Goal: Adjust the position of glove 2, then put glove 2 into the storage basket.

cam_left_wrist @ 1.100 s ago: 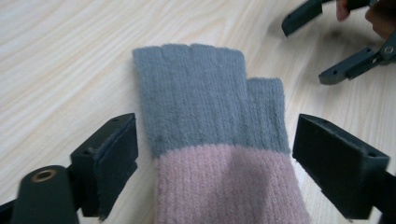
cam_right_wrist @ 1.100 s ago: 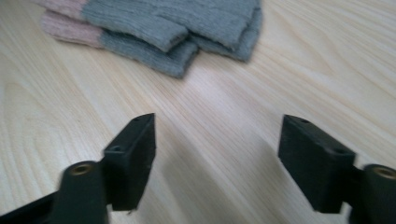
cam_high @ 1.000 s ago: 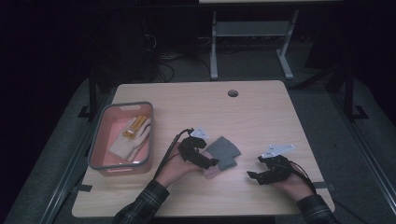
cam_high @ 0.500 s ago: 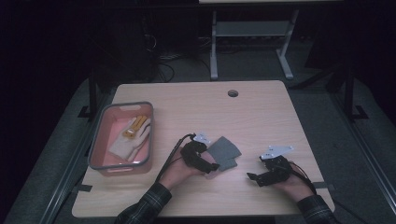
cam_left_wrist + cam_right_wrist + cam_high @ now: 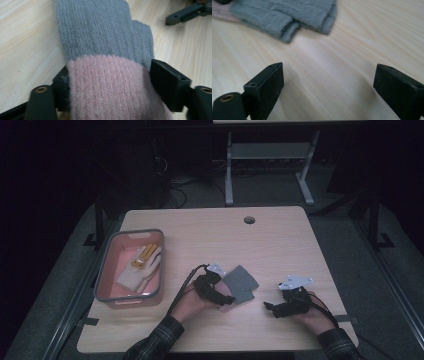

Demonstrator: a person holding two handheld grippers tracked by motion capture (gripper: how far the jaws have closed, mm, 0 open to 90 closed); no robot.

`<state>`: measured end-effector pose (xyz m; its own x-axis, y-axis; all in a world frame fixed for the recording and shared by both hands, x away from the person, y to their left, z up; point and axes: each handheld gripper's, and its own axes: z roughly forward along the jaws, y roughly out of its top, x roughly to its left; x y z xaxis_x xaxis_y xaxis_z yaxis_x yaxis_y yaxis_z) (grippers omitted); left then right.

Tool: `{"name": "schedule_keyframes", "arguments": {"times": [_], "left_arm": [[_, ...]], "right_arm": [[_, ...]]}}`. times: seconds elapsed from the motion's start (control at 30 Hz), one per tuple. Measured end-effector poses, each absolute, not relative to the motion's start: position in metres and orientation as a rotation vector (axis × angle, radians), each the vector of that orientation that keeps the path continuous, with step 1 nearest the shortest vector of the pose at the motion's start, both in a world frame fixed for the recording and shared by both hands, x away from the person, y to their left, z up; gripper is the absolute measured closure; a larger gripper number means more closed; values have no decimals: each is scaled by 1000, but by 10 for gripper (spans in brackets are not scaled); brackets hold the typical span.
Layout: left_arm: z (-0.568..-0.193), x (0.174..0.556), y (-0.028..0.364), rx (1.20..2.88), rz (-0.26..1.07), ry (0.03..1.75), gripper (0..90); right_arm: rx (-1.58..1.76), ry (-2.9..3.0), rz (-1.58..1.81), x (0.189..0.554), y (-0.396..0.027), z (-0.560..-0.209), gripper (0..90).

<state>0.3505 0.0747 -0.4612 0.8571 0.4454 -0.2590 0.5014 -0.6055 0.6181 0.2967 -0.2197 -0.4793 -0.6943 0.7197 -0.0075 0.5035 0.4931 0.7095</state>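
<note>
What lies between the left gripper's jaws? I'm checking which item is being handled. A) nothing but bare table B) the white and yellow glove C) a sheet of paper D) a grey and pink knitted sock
D: in the left gripper view the pink cuff of the grey and pink sock sits between the two black jaws of the left gripper, while the white and yellow glove lies in the pink bin.
</note>
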Motion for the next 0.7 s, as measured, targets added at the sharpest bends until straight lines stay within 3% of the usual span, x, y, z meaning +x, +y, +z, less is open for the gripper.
{"name": "schedule_keyframes", "arguments": {"times": [0.07, 0.1, 0.2, 0.4, 0.7], "left_arm": [[-460, 350, 75, 2312, -126, 678, 348], [-459, 350, 74, 2314, -156, 662, 434], [-458, 348, 72, 2324, -169, 645, 514], [-456, 347, 70, 2327, -179, 628, 581], [-450, 349, 73, 2322, -189, 626, 601]], "right_arm": [[1053, 2414, 1011, 298, -221, -480, 87], [1070, 2400, 1015, 299, -222, -481, 88], [1094, 2407, 1038, 301, -224, -482, 88], [1103, 2414, 1045, 303, -225, -482, 88], [1101, 2418, 1047, 303, -226, -482, 88]]}}
